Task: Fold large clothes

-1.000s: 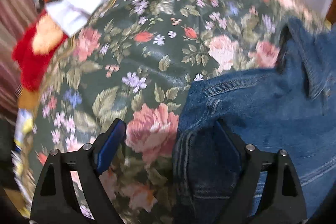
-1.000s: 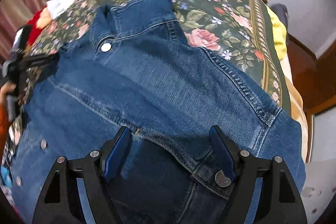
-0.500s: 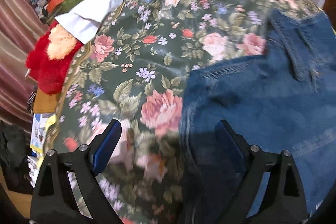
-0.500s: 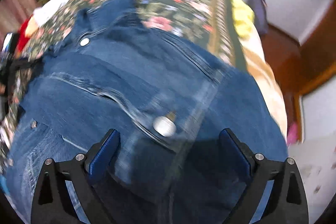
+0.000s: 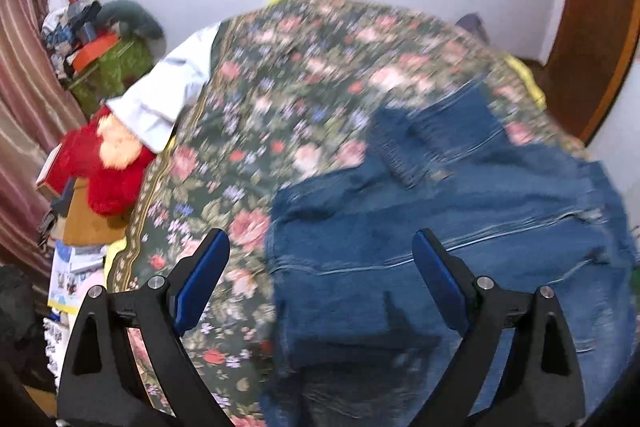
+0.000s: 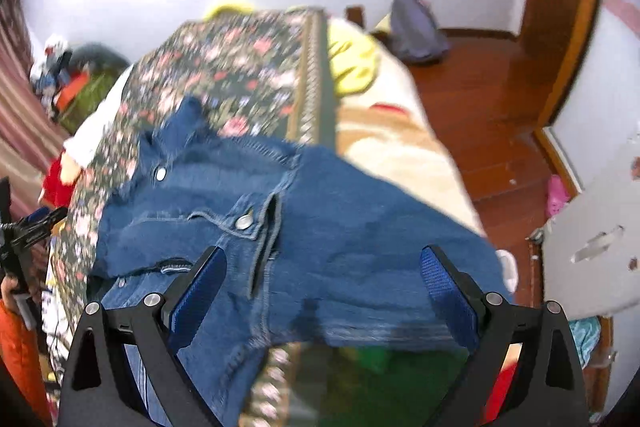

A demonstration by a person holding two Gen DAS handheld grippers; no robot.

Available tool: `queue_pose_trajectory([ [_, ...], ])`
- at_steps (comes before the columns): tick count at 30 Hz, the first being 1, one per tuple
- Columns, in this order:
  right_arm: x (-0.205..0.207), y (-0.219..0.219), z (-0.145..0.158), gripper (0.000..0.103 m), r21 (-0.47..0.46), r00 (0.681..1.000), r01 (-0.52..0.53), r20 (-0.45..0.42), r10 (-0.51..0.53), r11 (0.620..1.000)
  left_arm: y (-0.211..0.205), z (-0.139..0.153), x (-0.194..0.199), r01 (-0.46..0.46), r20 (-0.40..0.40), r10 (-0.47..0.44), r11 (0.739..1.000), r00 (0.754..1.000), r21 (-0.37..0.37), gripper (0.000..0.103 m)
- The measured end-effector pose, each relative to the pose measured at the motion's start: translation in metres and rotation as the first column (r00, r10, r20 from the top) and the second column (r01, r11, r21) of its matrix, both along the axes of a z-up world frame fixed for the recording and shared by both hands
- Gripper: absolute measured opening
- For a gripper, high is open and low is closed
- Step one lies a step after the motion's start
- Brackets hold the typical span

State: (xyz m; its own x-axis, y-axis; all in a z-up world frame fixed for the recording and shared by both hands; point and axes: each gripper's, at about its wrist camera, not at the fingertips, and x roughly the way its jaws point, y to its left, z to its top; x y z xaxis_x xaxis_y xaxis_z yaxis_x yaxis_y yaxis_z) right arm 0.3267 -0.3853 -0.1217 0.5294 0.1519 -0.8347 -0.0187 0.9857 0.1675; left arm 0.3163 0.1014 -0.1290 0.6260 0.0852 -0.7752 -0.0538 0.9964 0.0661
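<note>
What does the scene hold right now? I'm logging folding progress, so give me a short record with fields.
garment: denim jacket, lying on the bed, one part hanging over the bed's edge
surface: floral bedspread
left gripper: open, nothing between its pads
right gripper: open, jaws just widened, above the jacket, holding nothing
beside bed: red plush toy

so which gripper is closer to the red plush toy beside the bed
Left. The left gripper hovers over the denim jacket's edge nearest the red plush toy; the right gripper is over the jacket's opposite side.
</note>
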Motion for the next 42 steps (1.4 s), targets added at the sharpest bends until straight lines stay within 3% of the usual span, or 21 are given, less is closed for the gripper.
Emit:
queue_pose_trajectory([
  [4,-0.024,-0.032,0.016,0.1,0.0,0.996,0.078,0.052,-0.078,0.997,-0.029,0.015,-0.009,0.06,0.041,-0.059,0.998,0.997,-0.031,0.093],
  [8,-0.047,-0.066,0.01,0.102,0.036,0.986,0.159,0.037,-0.16,0.987,-0.063,0.01,-0.013,0.133,0.041,-0.131,0.99,0.991,-0.052,0.093],
  [14,-0.072,-0.112,-0.041,0.102,0.11,0.954,0.293,-0.105,-0.282,0.95,-0.116,-0.032,-0.002,0.204,-0.056,-0.208,0.976,0.977,-0.071,0.093],
  [22,-0.078,-0.161,-0.122,0.102,0.284,0.864,0.473,-0.337,-0.375,0.834,-0.144,-0.078,0.023,0.181,-0.149,-0.194,0.979,0.97,-0.095,0.093],
  [26,-0.063,-0.164,-0.138,0.101,0.325,0.857,0.493,-0.344,-0.384,0.807,-0.144,-0.092,0.038,0.14,-0.188,-0.162,0.982,0.969,-0.127,0.093],
  [29,-0.049,-0.165,-0.148,0.087,0.364,0.857,0.496,-0.351,-0.377,0.789,-0.143,-0.098,0.042,0.136,-0.201,-0.163,0.98,0.966,-0.142,0.093],
  [34,-0.024,-0.164,-0.16,0.055,0.312,0.835,0.533,-0.348,-0.427,0.787,-0.141,-0.1,0.041,0.129,-0.196,-0.158,0.98,0.968,-0.152,0.093],
  [36,-0.018,-0.161,-0.151,0.031,0.276,0.839,0.528,-0.311,-0.446,0.803,-0.139,-0.095,0.039,0.13,-0.178,-0.155,0.981,0.972,-0.147,0.093],
  [39,-0.015,-0.151,-0.123,0.021,0.248,0.873,0.484,-0.207,-0.442,0.839,-0.137,-0.086,0.035,0.134,-0.144,-0.152,0.983,0.978,-0.126,0.093],
  [42,-0.012,-0.133,-0.086,0.02,0.212,0.905,0.426,-0.098,-0.414,0.88,-0.133,-0.075,0.028,0.134,-0.111,-0.144,0.987,0.983,-0.093,0.093],
])
